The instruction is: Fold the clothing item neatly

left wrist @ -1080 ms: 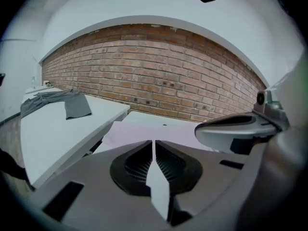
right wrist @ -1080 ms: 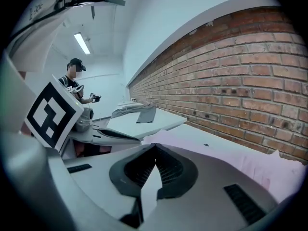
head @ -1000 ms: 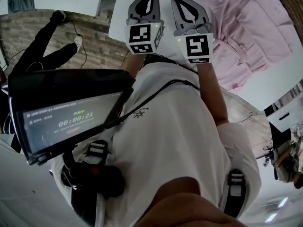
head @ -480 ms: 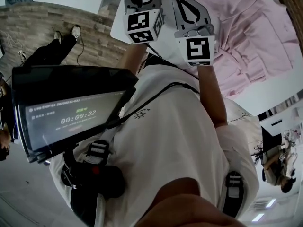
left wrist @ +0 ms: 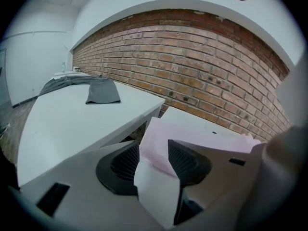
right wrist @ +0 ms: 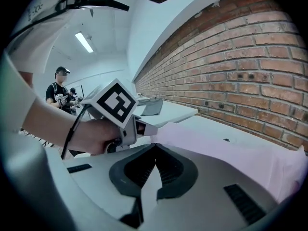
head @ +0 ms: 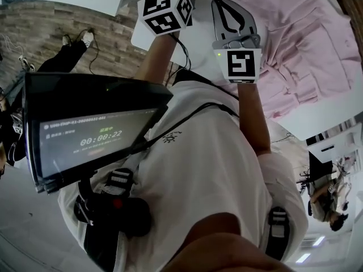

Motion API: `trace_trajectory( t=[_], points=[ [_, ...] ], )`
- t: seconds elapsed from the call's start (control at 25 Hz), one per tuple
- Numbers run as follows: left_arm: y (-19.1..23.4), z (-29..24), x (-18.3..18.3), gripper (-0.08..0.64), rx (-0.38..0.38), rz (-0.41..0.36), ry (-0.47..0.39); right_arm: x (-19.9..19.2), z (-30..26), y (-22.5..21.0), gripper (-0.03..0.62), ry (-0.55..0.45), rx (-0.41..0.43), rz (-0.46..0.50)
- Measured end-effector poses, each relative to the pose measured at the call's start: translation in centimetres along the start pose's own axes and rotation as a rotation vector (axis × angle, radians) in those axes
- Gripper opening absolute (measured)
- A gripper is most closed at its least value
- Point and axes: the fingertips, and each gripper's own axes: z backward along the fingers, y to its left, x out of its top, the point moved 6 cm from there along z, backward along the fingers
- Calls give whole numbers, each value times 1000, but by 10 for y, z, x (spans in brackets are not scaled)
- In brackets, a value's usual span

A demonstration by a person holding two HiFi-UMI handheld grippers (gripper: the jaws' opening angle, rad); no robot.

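Note:
A pink garment (head: 300, 38) lies spread on a white table (head: 320, 103). My right gripper (head: 222, 0) is at the garment's near left edge. In the right gripper view its jaws (right wrist: 154, 147) meet at the tips, right where the pink cloth (right wrist: 226, 153) begins, and appear to pinch that edge. My left gripper (left wrist: 159, 150) has just been opening. Its pads stand apart, and pink cloth (left wrist: 159, 138) shows in the gap without being pressed. Only the left gripper's marker cube (head: 164, 10) shows in the head view, left of the right gripper.
A second white table (left wrist: 62, 124) carries a folded grey garment (left wrist: 102, 91). A brick wall (left wrist: 202, 71) runs behind both tables. A dark screen (head: 91, 135) hangs at the wearer's chest. People stand on the floor (right wrist: 57, 88).
The left gripper has moved toward the top of the head view and rolled, so its jaws have left that view. The right gripper has barely shifted.

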Motion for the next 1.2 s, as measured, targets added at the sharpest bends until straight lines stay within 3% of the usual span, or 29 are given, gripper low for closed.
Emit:
trace_trajectory(
  t=[0.44, 0.52, 0.6, 0.8, 1.2],
  points=[
    [6, -14, -9, 160, 52, 13, 92, -3, -2, -11, 3, 1, -21, -19],
    [13, -12, -3, 58, 67, 17, 96, 4, -3, -7, 3, -2, -20, -10],
    [16, -10, 1, 32, 69, 11, 98, 9, -2, -6, 3, -7, -21, 3],
    [9, -5, 9, 17, 30, 0, 62, 10, 2, -13, 3, -7, -54, -17],
    [-61, 34, 16, 16, -116, -171, -19, 1, 30, -20, 3, -6, -96, -8]
  ],
)
